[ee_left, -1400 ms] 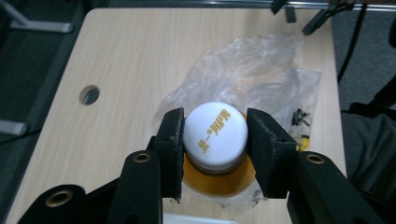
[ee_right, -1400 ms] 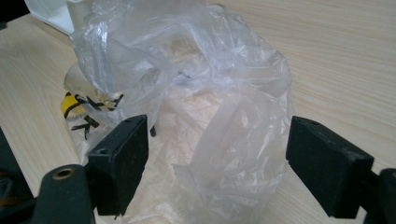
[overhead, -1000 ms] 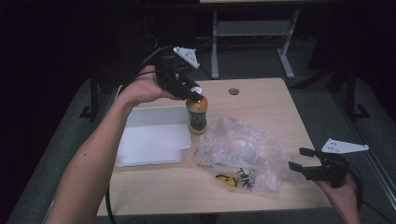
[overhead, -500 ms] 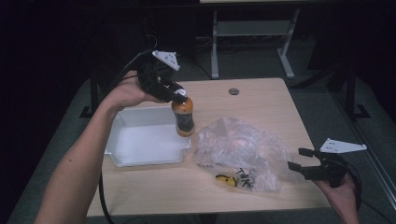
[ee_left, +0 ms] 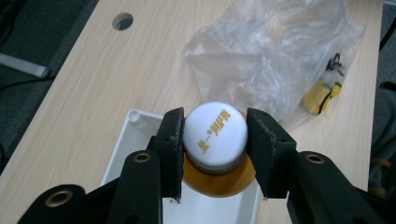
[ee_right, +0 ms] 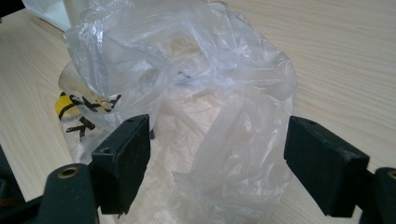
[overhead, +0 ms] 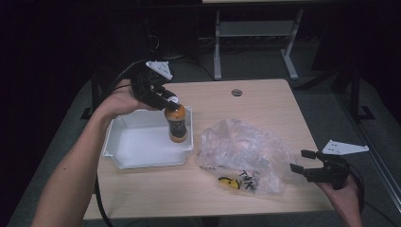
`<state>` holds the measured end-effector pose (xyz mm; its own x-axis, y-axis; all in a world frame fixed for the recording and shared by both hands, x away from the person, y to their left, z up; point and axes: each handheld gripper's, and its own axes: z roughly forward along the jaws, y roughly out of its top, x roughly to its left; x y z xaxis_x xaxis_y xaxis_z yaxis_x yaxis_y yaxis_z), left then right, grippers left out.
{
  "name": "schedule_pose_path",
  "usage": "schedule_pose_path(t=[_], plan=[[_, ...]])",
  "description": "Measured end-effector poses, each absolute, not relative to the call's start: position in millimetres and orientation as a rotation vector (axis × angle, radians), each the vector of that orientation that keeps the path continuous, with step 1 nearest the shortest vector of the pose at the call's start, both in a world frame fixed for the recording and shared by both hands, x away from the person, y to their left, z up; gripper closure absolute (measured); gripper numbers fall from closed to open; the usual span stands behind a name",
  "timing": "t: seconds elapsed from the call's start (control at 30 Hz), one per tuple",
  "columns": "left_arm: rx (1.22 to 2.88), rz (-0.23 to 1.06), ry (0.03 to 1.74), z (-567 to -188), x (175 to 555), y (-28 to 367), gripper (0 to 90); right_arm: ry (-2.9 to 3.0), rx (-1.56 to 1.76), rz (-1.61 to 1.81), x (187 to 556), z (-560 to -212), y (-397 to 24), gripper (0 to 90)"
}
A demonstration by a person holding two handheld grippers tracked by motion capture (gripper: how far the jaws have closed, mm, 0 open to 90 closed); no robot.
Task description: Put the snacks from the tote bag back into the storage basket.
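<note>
Apparently left tool angled down, clamping bottle cap over tray.

Amber plastic bottle: white round cap with gold lettering. Rectangular plastic tray: white. Crumpled plastic bag: clear. Wooden counter: pale grain. Jaws: black.

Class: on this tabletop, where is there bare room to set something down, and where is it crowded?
Bare: the pale wooden table's far stretch around its round cable hole. Crowded: the white plastic tray and crumpled clear plastic bag fill the middle.
</note>
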<state>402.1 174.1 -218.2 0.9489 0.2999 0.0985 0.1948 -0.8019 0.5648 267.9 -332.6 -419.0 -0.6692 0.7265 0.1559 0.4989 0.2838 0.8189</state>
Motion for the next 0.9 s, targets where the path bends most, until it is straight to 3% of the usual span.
schedule_pose_path(t=[0.9], plan=[[2.556,0.216,0.367,-265.4,405.0,180.2,58.8,2.261,1.138,1.347,264.3,-417.3,-332.9,20.3]])
